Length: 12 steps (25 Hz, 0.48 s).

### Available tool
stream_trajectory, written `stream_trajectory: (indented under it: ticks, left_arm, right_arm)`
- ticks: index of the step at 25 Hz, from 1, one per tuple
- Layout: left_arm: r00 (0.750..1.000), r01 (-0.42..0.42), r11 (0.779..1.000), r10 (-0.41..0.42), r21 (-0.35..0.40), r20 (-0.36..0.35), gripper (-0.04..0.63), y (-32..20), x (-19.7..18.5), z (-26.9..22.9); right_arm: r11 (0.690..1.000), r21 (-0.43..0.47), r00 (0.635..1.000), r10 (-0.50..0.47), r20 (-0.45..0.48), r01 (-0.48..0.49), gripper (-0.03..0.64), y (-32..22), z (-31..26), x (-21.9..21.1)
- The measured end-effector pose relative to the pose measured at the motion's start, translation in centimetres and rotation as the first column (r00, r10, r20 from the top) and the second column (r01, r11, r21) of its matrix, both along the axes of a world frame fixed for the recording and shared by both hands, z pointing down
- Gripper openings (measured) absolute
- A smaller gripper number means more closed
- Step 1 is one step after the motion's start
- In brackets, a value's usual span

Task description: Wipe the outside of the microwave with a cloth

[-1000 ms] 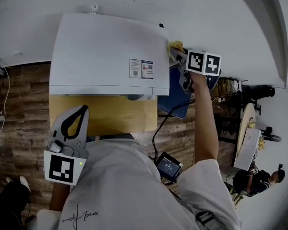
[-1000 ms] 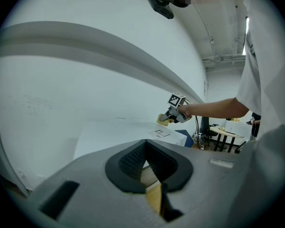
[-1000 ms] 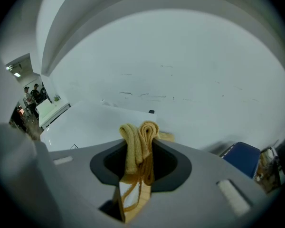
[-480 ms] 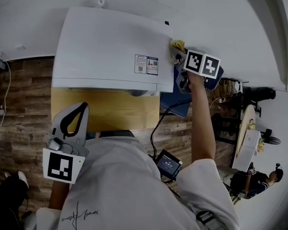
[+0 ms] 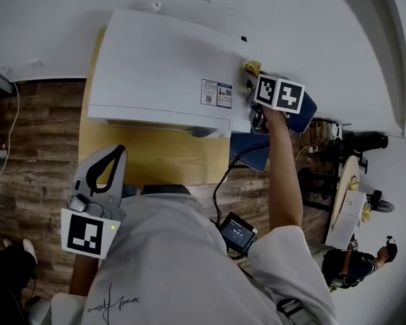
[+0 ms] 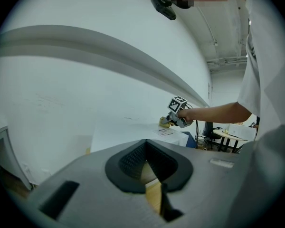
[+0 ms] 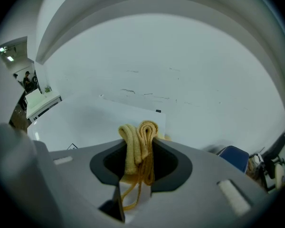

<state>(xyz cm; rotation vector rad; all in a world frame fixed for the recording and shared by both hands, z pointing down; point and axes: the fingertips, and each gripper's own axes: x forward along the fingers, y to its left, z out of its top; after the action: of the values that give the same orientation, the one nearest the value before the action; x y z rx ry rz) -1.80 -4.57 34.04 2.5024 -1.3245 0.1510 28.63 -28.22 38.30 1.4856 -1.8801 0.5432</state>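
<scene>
Count: one white microwave [image 5: 162, 66], one yellow cloth [image 5: 252, 67], two grippers, one wooden table [image 5: 155, 160], two printed stickers [image 5: 216, 93] side by side on the microwave top near its right front

Right gripper [image 5: 250, 81]: jaws closed on the cloth, which is folded into a bunch and stands up between them, with loose loops hanging below. The cloth sits at the right edge of the microwave top, towards the back corner. The right arm is stretched straight forward from the shoulder, the marker cube uppermost

Left gripper [image 5: 108, 164]: jaws together with nothing between them. It is held back close to the body, pointing forward over the front edge of the table, well apart from the microwave

View differences: the right gripper view alone shows the grip on the cloth [image 7: 138, 141], with the microwave top [image 7: 99, 122] just behind it and a blue chair [image 7: 235, 156] to the right. The left gripper view shows its own closed jaws [image 6: 147, 170] and, further off, the right gripper [image 6: 178, 114] at the far corner of the microwave [image 6: 133, 127]. The head view alone shows a small screen device [image 5: 237, 234] with a cable at the person's waist
</scene>
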Motion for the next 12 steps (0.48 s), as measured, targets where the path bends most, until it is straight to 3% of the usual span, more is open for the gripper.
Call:
stream_trajectory:
  ticks: [12]
  left_arm:
    - [1.000, 0.019, 1.000, -0.019, 0.002, -0.005, -0.009, 0.8, -1.7, 0.2]
  right_arm:
    - [0.999, -0.041, 1.000, -0.023, -0.016, 0.022, 0.123, 0.0, 0.1, -2.4]
